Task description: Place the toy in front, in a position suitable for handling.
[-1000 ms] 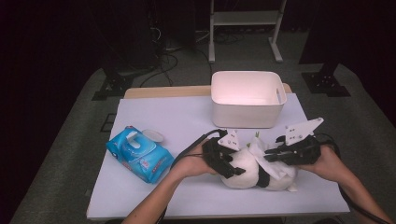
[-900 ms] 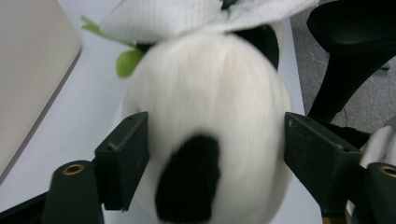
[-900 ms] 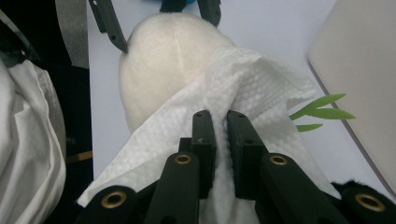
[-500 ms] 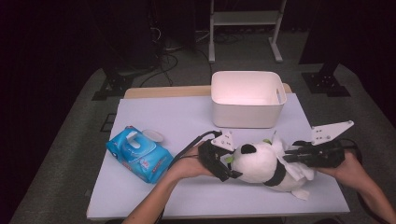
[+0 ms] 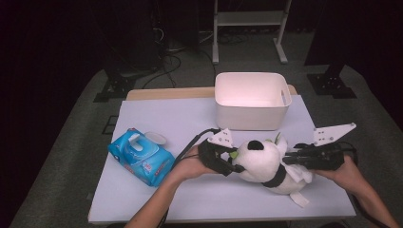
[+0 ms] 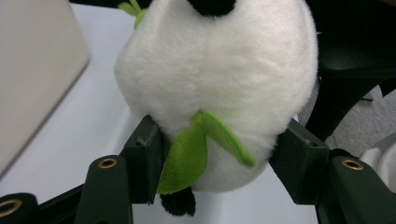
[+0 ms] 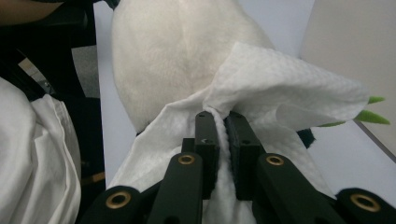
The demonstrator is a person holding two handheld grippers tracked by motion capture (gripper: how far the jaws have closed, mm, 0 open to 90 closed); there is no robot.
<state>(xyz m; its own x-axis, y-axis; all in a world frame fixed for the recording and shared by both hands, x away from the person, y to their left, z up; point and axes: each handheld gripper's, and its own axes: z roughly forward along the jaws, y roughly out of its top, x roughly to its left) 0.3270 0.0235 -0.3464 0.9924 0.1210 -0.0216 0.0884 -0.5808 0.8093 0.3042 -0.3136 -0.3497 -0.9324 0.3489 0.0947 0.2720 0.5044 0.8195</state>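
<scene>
A white plush panda (image 5: 259, 159) with black ears and a green leaf lies on the table in front of the bin. My left gripper (image 5: 232, 164) comes at it from the left. Its jaws have just been closing, and in the left gripper view the pads (image 6: 145, 156) press on both sides of the plush panda (image 6: 219, 70) near the green leaf (image 6: 189, 156). My right gripper (image 5: 289, 160) is at the toy's right side, shut on a white wipe (image 7: 280, 88). That wipe lies against the toy's white fur (image 7: 173, 51), pinched between the right gripper (image 7: 222, 122) jaws.
A white plastic bin (image 5: 252, 99) stands behind the toy at the back right of the white table top (image 5: 166, 118). A blue pack of wet wipes (image 5: 140, 156), lid open, lies at the left. The table's front edge is close to both hands.
The right gripper has drawn away to the right with the wipe, from over the toy to its right end. The left jaws have closed in on the toy's head.
</scene>
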